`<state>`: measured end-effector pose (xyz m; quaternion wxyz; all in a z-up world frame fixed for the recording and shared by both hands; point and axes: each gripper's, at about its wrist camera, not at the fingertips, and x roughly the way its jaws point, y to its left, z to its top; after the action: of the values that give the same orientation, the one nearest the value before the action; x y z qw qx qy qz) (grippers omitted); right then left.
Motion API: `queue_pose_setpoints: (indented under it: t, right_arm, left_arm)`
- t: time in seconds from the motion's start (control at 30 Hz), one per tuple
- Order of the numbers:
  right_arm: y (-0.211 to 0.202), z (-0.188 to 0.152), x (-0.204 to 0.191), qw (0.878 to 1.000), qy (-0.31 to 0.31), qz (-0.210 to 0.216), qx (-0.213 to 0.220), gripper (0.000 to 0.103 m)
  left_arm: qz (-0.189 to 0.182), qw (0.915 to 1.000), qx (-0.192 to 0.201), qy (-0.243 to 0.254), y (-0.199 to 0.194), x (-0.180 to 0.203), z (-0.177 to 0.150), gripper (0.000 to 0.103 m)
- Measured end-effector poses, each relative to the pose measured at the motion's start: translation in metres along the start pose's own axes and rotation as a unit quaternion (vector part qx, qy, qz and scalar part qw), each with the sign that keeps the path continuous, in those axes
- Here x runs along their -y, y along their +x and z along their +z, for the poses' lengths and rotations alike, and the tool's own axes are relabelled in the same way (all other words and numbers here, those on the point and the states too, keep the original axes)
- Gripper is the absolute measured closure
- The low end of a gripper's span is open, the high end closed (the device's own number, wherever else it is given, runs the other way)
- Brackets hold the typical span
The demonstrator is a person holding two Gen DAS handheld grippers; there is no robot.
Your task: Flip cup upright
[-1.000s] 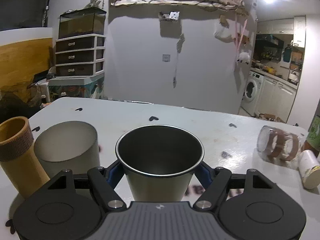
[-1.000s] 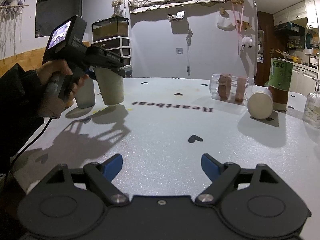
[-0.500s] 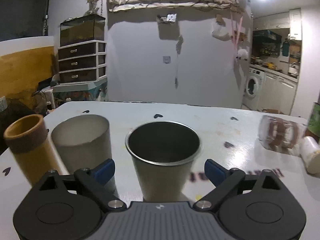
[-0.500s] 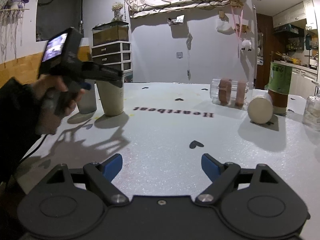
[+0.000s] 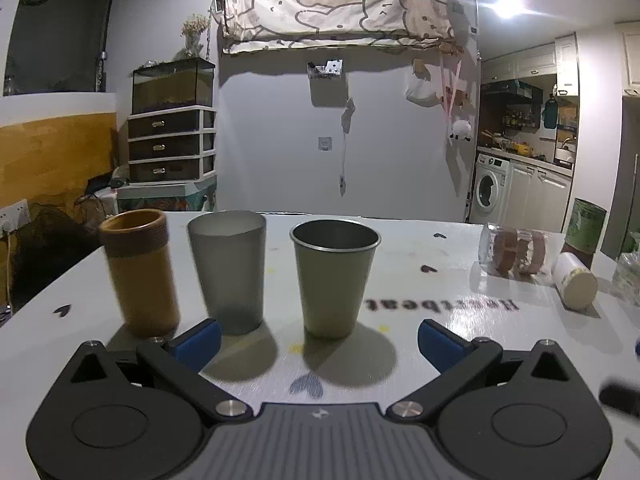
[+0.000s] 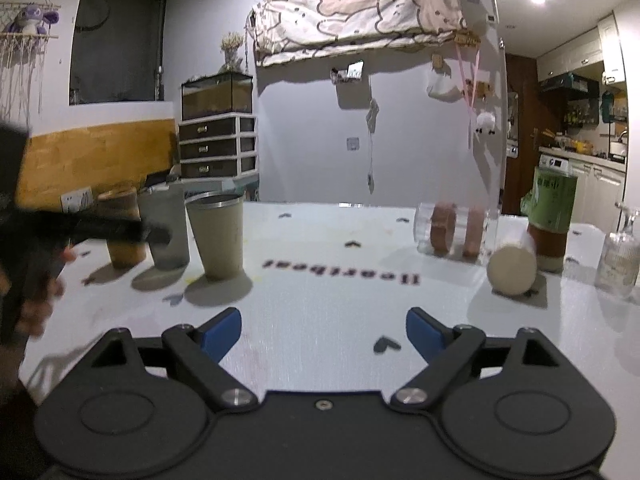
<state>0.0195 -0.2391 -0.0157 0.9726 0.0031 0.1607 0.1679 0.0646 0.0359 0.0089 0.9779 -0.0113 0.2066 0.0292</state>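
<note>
A steel cup [image 5: 334, 280] stands upright on the white table [image 5: 420, 360], mouth up; it also shows in the right wrist view [image 6: 218, 236]. My left gripper [image 5: 318, 340] is open and empty, pulled back a little in front of the cup. My right gripper [image 6: 323, 330] is open and empty over the table's middle. A clear cup with brown bands [image 5: 514, 250] lies on its side at the right, also in the right wrist view [image 6: 456, 228]. A white cup [image 5: 574, 280] lies on its side beside it [image 6: 512, 268].
A grey tumbler [image 5: 229, 268] and a brown bamboo cup [image 5: 140, 270] stand upright left of the steel cup. A green can [image 6: 552, 216] and a glass bottle [image 6: 618, 256] stand at the far right. The left hand and gripper body [image 6: 36, 248] show at the left.
My left gripper opened and let go of the steel cup, then drew back from it. The cup now stands on the table. The right gripper stayed about where it was.
</note>
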Motion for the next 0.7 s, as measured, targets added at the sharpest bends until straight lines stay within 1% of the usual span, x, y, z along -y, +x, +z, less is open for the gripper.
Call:
queue_pose_setpoints:
  t: [0.13,0.23,0.4,0.53,0.7]
  right_arm:
    - [-0.004,0.007,-0.004,1.000,-0.002,-0.002,0.011,0.009]
    - [-0.006,0.008,-0.008,1.000,-0.007,-0.003,0.014,0.006]
    - [-0.009,0.008,-0.011,1.000,-0.004,-0.009,0.016,0.002]
    - [-0.012,0.008,-0.012,1.000,0.000,-0.010,0.016,0.000]
    - [-0.013,0.007,-0.014,1.000,-0.003,-0.020,0.013,0.000]
  left_arm:
    - [0.001,1.0000,0.001,0.004,-0.021,-0.001,-0.010,0.000]
    - [-0.005,0.9998,0.012,0.012,-0.039,0.000,-0.015,0.000]
    - [0.010,0.9992,0.034,0.021,-0.063,0.004,-0.025,0.000]
    - [0.006,0.9991,0.035,0.025,-0.072,0.008,-0.031,0.000]
    - [0.002,0.9995,0.027,0.019,-0.071,0.009,-0.034,0.000]
